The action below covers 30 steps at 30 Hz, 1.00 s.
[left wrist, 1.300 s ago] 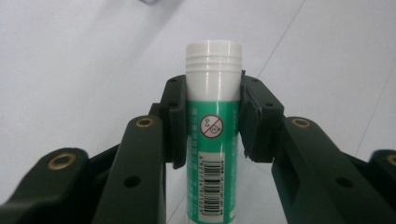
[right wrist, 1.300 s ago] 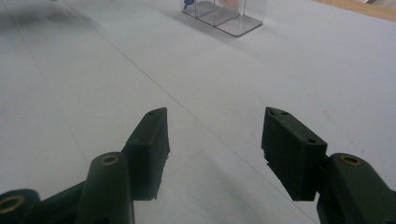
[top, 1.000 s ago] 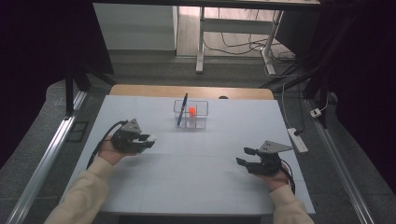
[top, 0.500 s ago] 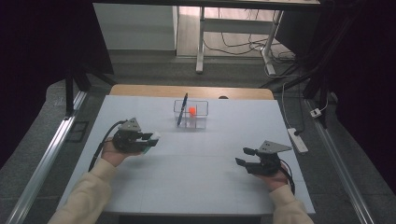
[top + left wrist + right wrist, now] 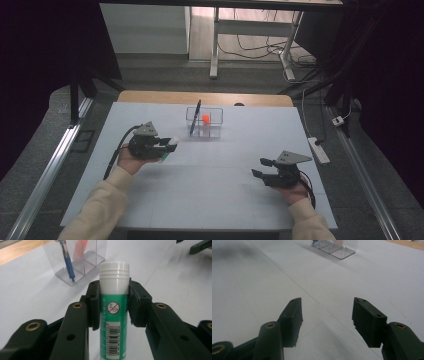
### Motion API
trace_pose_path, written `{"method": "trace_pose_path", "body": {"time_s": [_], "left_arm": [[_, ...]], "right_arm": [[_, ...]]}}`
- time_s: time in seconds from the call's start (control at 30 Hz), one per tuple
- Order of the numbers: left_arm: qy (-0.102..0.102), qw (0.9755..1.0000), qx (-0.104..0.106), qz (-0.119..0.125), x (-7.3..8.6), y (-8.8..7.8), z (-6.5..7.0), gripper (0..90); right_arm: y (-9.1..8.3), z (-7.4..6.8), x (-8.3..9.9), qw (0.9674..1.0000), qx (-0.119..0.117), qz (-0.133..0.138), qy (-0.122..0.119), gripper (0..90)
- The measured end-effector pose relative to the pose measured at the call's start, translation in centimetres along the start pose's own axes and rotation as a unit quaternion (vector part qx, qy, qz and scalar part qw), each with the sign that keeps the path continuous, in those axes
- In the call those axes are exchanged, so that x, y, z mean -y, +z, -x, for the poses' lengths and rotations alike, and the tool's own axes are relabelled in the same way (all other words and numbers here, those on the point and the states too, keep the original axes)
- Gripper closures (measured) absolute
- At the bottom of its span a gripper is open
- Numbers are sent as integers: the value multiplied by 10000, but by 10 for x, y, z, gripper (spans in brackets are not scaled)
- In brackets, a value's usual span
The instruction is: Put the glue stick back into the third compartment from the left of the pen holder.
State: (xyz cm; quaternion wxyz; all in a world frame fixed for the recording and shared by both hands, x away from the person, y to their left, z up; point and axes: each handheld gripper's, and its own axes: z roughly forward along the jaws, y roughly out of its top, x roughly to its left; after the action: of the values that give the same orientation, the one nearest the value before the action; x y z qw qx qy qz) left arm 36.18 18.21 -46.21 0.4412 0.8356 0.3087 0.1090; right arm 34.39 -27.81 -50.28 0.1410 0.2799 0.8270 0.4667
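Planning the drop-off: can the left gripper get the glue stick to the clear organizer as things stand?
Probably yes: the left gripper holds the glue stick, with bare table up to the clear organizer.

The glue stick (image 5: 114,315) runs off the bottom edge.

Glue stick (image 5: 114,315), green body with white cap: one round prohibition sign, a red ring with a red slash over a small dark pictogram too small to make out, printed on the green label just below the cap. Beneath it, a white panel bearing a barcode, its bars running along the stick's length; a line of digits beside the bars, too blurred to read with certainty. No brand name or other wording legible on the stick.
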Motion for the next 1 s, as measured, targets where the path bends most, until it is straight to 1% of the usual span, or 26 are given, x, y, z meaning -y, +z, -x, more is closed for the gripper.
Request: {"method": "trace_pose_path", "body": {"time_s": [0.13, 0.33, 0.43, 0.57, 0.87, 1.0], "left_arm": [[4, 10000, 17, 74, -10, 6, 1, 647], [51, 9999, 48, 101, -24, 15, 2, 647], [73, 9999, 18, 120, -31, 20, 2, 647], [-11, 9998, 54, 169, -39, 27, 0, 647], [49, 9998, 96, 188, -51, 36, 2, 646], [25, 9997, 95, 238, -55, 38, 2, 646]], "right_arm": [[0, 0, 0, 10000, 12, 1, 3, 414], [-1, 1, 0, 10000, 6, 10, 7, 415], [-1, 1, 0, 10000, 10, 3, 9, 415], [-1, 1, 0, 10000, 11, -4, 12, 414], [-1, 2, 0, 10000, 13, 24, 20, 415], [-1, 2, 0, 10000, 17, 34, 28, 414]]}}
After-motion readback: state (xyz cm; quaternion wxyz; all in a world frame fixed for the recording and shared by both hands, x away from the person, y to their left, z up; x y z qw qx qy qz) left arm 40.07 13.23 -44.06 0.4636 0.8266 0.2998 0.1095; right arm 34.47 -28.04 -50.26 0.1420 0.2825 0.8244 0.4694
